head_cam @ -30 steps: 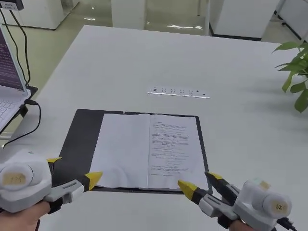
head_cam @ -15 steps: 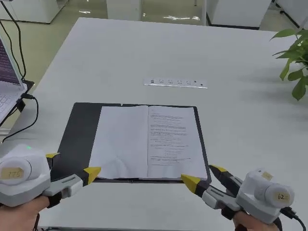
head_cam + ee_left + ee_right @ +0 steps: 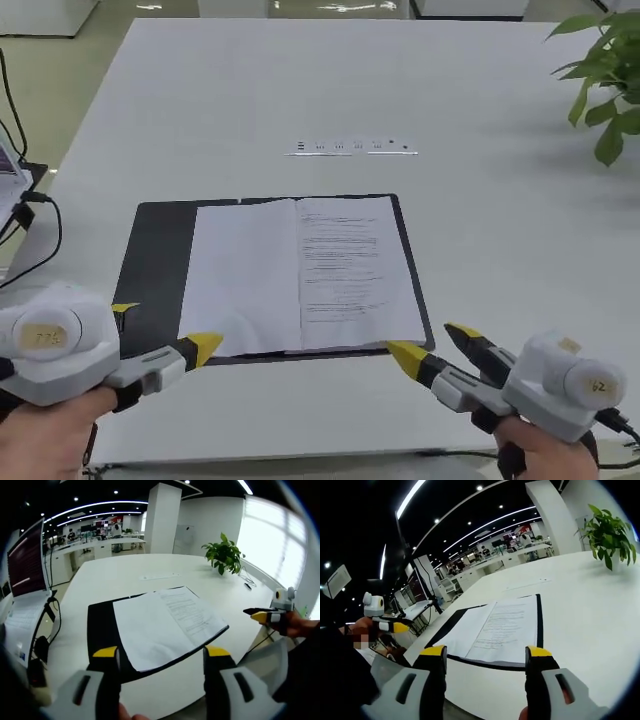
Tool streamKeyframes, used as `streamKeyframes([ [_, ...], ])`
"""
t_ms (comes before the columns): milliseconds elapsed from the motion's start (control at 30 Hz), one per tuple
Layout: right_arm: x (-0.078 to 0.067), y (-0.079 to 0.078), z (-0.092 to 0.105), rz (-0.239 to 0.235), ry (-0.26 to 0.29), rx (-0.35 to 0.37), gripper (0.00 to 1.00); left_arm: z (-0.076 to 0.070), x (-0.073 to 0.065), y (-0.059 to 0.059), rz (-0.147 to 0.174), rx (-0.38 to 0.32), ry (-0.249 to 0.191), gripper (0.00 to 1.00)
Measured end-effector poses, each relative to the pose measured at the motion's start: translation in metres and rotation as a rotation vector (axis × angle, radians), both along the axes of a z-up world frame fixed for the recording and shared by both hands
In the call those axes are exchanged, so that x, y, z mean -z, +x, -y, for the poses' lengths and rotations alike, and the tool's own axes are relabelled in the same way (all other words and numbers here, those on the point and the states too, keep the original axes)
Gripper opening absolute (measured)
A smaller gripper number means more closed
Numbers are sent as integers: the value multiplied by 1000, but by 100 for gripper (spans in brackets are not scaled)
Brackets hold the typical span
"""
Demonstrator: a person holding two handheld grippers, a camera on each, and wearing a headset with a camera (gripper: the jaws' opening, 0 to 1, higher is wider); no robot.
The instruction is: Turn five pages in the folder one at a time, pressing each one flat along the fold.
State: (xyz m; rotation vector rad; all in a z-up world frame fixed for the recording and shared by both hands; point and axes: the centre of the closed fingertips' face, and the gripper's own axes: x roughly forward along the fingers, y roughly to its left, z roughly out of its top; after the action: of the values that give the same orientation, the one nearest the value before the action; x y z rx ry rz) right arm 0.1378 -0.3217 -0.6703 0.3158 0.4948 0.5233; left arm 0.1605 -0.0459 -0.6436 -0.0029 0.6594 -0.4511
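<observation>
White surface [image 3: 300, 90] bears the open folder [image 3: 158, 270] near its front edge. Left tool [image 3: 165, 327] and right tool [image 3: 432, 344] hover beside it, jaws apart (empty, between turns, I'd judge). Next: pinch a corner of the printed page [image 3: 350, 270].

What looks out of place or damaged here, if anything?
Nothing stands out. The folder lies open and square on the table, its pages flat and untorn. The left gripper and right gripper hover open by its near corners, holding nothing.
</observation>
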Motion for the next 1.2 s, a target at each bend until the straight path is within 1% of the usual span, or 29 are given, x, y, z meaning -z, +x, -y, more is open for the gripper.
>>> streamKeyframes([
  [100, 1, -1, 2, -5, -2, 7, 62, 10, -2, 4, 0, 36, 5, 68],
  [200, 2, 0, 6, -10, 10, 21, 62, 27, -8, 12, 16, 78, -5, 68],
  [333, 3, 0, 9, -17, 25, 27, 61, 47, -9, 18, 19, 145, -1, 68],
  [400, 4, -1, 10, -19, 22, 24, 60, 56, -7, 18, 15, 178, 11, 69],
  [433, 4, -1, 11, -20, 20, 25, 61, 61, -5, 18, 9, 203, 26, 70],
  [500, 4, -1, 14, -21, 28, 31, 60, 71, -2, 16, -7, 235, 26, 71],
  [567, 0, -1, 16, -13, 57, 45, 60, 79, -1, 15, -15, 257, 25, 74],
  [600, -2, -1, 18, -7, 63, 55, 61, 85, 0, 14, -18, 277, 31, 75],
  [633, -2, -1, 19, -6, 65, 58, 61, 90, 1, 13, -23, 294, 25, 73],
  [667, -2, -1, 20, -7, 68, 63, 61, 93, 2, 15, -24, 304, 29, 73],
  [733, -1, -1, 22, -10, 75, 71, 61, 99, 2, 17, -20, 313, 31, 76],
  [800, 1, -3, 23, -15, 80, 75, 61, 106, 3, 18, -14, 343, 40, 76],
  [833, 2, -3, 24, -20, 83, 79, 60, 111, 3, 16, -14, 365, 45, 75],
  [867, 2, -4, 24, -21, 86, 81, 60, 119, 3, 14, -15, 408, 47, 75],
  [933, 2, -4, 26, -23, 94, 89, 61, 127, 3, 16, -4, 444, 52, 74],
  [967, 3, -4, 28, -27, 99, 94, 61, 132, 4, 16, -10, 458, 49, 75],
  [1000, 4, -5, 29, -30, 104, 97, 61, 137, 6, 15, -23, 476, 46, 75],
  [1067, 6, -5, 31, -36, 107, 105, 61, 146, 5, 16, -22, 505, 41, 74],
  [1100, 7, -5, 32, -41, 102, 109, 61, 151, 6, 15, -26, 532, 31, 72],
  [1133, 7, -5, 33, -41, 100, 112, 60, 156, 6, 15, -25, 549, 23, 68],
  [1167, 8, -6, 35, -42, 101, 115, 60, 161, 6, 17, -19, 555, 24, 66],
  [1200, 8, -6, 36, -43, 104, 118, 60, 165, 7, 18, -15, 570, 27, 67],
])
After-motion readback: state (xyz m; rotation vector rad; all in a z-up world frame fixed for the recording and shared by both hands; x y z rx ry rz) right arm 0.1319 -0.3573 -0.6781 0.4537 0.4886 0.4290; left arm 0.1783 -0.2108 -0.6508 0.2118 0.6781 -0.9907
